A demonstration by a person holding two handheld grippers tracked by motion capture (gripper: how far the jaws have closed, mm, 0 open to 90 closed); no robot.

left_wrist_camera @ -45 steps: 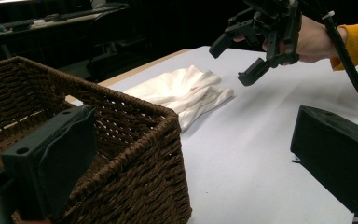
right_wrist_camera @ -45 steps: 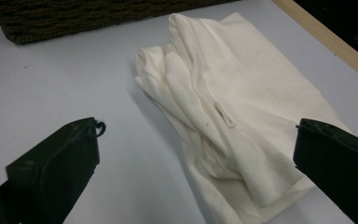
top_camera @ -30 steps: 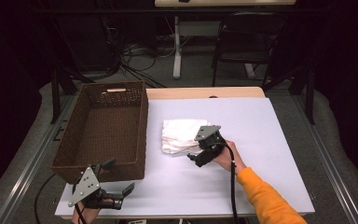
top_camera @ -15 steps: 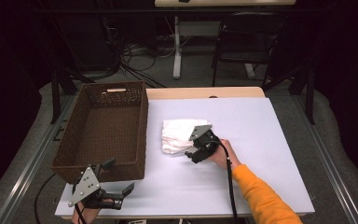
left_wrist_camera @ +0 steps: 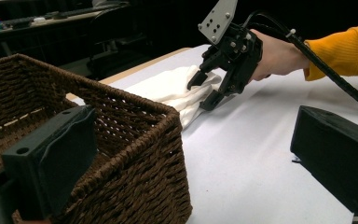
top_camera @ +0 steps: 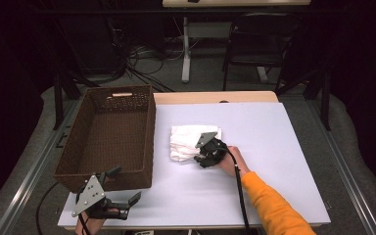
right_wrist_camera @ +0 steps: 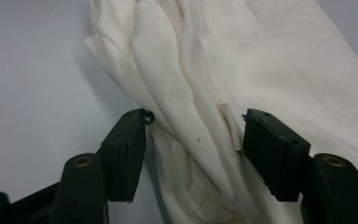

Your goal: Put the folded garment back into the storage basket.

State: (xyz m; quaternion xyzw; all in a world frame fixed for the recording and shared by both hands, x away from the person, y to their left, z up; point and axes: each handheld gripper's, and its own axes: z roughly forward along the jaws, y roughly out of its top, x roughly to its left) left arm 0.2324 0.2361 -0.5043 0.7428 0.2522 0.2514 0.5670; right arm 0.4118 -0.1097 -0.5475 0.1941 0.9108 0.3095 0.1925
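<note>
On the white desk (top_camera: 284,161), just beside the brown woven wicker basket (top_camera: 108,137), lies the crumpled white cloth (top_camera: 188,142). The right claw (right_wrist_camera: 193,149) has been closing, half-open astride a fold, pads not clearly pinching yet. The left claw (top_camera: 127,205) waits open near the basket's front corner.

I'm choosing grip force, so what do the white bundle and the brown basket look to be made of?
White cloth: soft woven fabric, probably cotton, matte; it lies in loose folds and creases, with a small tag or label on a seam. Basket: woven wicker or rattan, possibly a synthetic imitation; dark brown twisted strands in tight rows, rough with a slight sheen, and walls that stand stiff.
</note>
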